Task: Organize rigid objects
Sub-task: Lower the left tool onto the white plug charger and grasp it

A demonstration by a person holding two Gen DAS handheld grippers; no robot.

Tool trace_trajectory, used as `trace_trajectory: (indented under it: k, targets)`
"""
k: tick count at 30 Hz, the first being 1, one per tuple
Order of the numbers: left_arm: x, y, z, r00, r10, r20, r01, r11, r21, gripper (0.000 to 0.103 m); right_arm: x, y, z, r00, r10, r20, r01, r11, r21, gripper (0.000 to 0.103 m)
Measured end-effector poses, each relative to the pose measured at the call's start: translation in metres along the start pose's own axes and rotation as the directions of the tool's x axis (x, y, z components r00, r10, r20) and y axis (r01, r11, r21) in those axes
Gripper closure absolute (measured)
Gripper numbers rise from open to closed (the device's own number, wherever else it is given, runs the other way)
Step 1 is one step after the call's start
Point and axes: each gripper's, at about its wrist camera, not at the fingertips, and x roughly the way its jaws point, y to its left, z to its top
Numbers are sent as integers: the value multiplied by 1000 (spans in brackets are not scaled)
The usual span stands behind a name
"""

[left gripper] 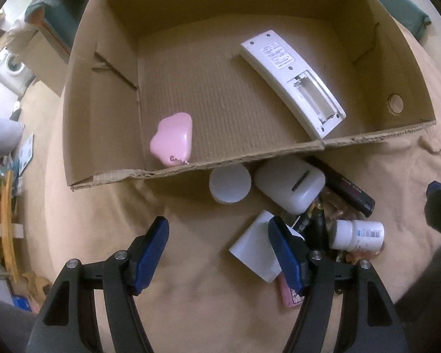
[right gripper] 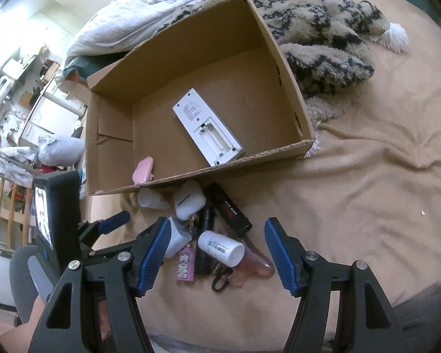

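An open cardboard box (left gripper: pixel 108 111) (right gripper: pixel 297 94) lies on the tan bedsheet. Inside it are a white remote (left gripper: pixel 291 79) (right gripper: pixel 208 126), back up with its battery bay open, and a pink case (left gripper: pixel 173 139) (right gripper: pixel 144 170). In front of the box is a pile: a white cup (left gripper: pixel 230 184), a white earbud case (left gripper: pixel 289 188) (right gripper: pixel 188 203), a black device with red print (left gripper: pixel 348 189) (right gripper: pixel 230 209), a white pill bottle (left gripper: pixel 357 235) (right gripper: pixel 222 247), a white flat block (left gripper: pixel 254 248), a small pink item (right gripper: pixel 186 264). My left gripper (left gripper: pixel 219 248) is open and empty left of the pile. My right gripper (right gripper: pixel 216 253) is open over the pill bottle.
A patterned shaggy blanket (right gripper: pixel 323 29) lies right of the box and a white duvet (right gripper: pixel 138 8) behind it. The left gripper's body (right gripper: pixel 58 211) shows at the left of the right wrist view. Room furniture stands off the bed's left side (left gripper: pixel 6 67).
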Motion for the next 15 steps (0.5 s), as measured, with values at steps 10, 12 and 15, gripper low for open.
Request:
trace_trajectory:
  k: [10,12,15]
  targets:
    - [-8,-14,-6,999,-41,-5,41,996,73,35,2,-4,0,1000,4,-19,-4,1000,18,34]
    - [-7,-18,-7,998,-62,-21,64,994,88,36,3,-5,0,1000,5,-23,-5,1000,21,34]
    - [4,-25,-11,995,-54,-80,63,991,120,36,4,-5,0,1000,7,-30,-7,1000,26,34]
